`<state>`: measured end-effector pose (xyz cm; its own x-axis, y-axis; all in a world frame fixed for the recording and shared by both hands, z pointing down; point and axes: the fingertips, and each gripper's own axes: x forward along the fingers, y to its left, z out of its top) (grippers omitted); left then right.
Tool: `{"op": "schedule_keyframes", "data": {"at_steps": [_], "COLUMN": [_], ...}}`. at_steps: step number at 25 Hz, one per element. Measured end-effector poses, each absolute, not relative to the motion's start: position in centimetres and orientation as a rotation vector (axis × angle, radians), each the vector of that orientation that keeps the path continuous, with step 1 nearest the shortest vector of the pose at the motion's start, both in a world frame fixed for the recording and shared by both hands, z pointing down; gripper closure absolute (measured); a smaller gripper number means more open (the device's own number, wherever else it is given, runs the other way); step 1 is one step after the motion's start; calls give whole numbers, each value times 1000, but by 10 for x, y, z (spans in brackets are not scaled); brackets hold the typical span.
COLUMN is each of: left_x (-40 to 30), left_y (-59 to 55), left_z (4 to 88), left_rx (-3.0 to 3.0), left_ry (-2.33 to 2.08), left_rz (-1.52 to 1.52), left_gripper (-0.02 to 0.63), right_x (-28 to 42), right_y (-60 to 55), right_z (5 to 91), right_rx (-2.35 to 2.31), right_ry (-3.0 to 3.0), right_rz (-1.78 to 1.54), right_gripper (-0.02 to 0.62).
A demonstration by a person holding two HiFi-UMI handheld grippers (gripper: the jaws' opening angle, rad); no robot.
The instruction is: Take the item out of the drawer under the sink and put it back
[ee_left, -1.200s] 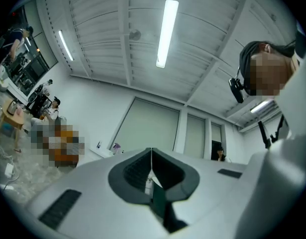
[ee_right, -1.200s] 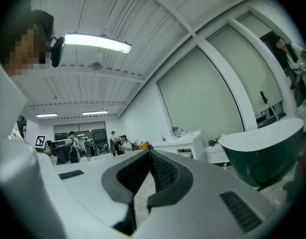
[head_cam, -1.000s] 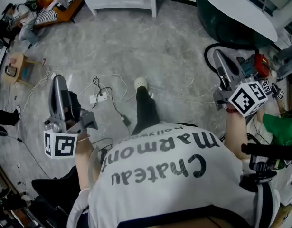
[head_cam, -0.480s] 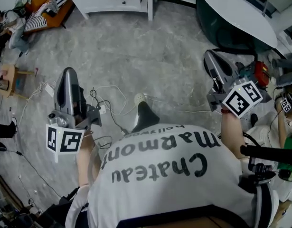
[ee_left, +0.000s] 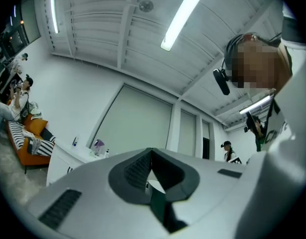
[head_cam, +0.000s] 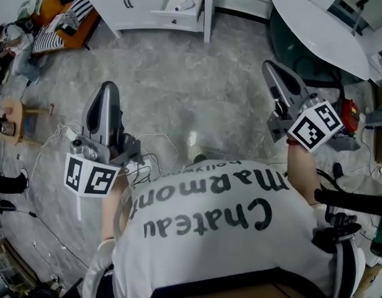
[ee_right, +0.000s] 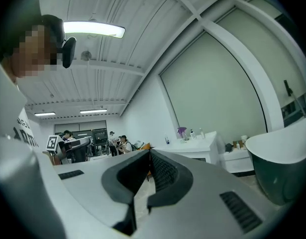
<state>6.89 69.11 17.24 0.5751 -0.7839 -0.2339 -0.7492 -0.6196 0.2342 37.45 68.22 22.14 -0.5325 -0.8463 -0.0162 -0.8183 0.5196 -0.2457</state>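
Observation:
A white vanity cabinet [head_cam: 138,4] stands at the far end of the grey floor in the head view. One of its drawers [head_cam: 178,12] is pulled out, and a small pale item [head_cam: 186,5] lies inside. My left gripper [head_cam: 108,88] is held up at the left, well short of the cabinet, shut and empty. My right gripper [head_cam: 269,68] is raised at the right, also shut with nothing in it. In the left gripper view the left gripper [ee_left: 152,151] points up toward wall and ceiling. In the right gripper view the right gripper [ee_right: 149,151] faces the distant cabinet [ee_right: 192,148].
A dark green bathtub with a white rim [head_cam: 321,33] stands at the right. Cables and a power strip [head_cam: 144,163] lie on the floor near my feet. An orange seat with striped cushions [head_cam: 60,23] and a small wooden stool [head_cam: 13,120] are at the left. People stand far off.
The cabinet and open drawer have come further into the head view as I walk toward them. Both grippers have moved forward and up, staying shut and empty.

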Motion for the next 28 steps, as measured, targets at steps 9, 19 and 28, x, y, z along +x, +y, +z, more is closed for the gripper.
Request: {"op": "schedule_keyframes", "data": {"at_steps": [9, 19, 28], "left_x": [63, 70, 72], "left_y": [625, 573, 493], "left_z": [181, 194, 207], "left_rx": [2681, 2638, 2609], "left_ry": [-1261, -1248, -1311], "left_rz": [-479, -466, -435], "left_gripper": [595, 595, 595], "right_x": [343, 315, 321], "right_y": [614, 552, 456], "right_z": [229, 247, 256], "right_rx": [-1424, -1319, -1272], "right_ry": [2631, 2657, 2682], "right_rz": [-361, -466, -483], "right_gripper": [584, 584, 584]}}
